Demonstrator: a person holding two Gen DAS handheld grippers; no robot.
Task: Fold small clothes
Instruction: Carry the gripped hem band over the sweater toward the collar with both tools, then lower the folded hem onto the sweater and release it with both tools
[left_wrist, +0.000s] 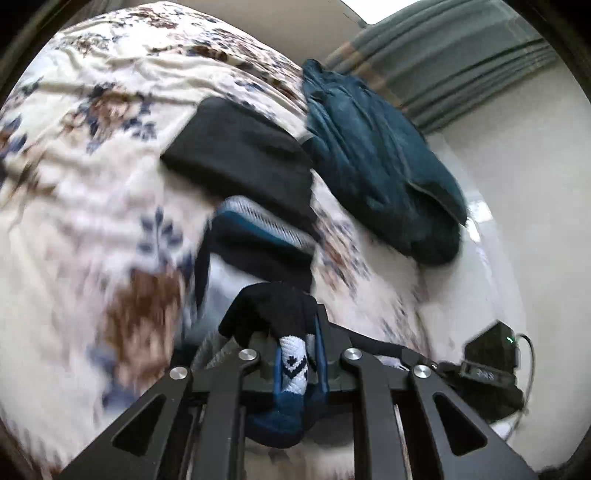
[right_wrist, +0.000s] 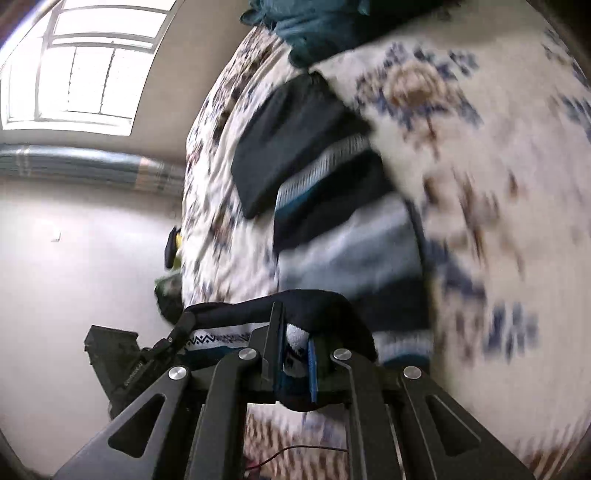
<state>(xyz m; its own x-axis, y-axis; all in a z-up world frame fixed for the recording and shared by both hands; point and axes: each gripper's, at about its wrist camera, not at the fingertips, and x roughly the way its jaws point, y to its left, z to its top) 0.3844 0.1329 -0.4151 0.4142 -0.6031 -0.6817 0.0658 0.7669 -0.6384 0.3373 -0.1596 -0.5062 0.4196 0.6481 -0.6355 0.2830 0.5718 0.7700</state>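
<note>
A striped sock, black, blue and white with a zigzag pattern (left_wrist: 293, 363), is pinched in my left gripper (left_wrist: 299, 354), held above the floral bed. My right gripper (right_wrist: 293, 350) is shut on the other end of the same sock (right_wrist: 295, 336), which stretches left toward the other gripper (right_wrist: 155, 354). Below lies a folded black, teal and white striped garment (left_wrist: 258, 243), which also shows in the right wrist view (right_wrist: 332, 206). A folded black piece (left_wrist: 240, 151) lies just past it, also seen from the right wrist (right_wrist: 291, 140). Both views are motion-blurred.
A floral bedspread (left_wrist: 92, 184) covers the bed. A crumpled dark teal garment (left_wrist: 376, 166) lies at the bed's edge. Beyond the bed is pale floor (right_wrist: 74, 258), a striped curtain (left_wrist: 461, 62) and a window (right_wrist: 85, 62).
</note>
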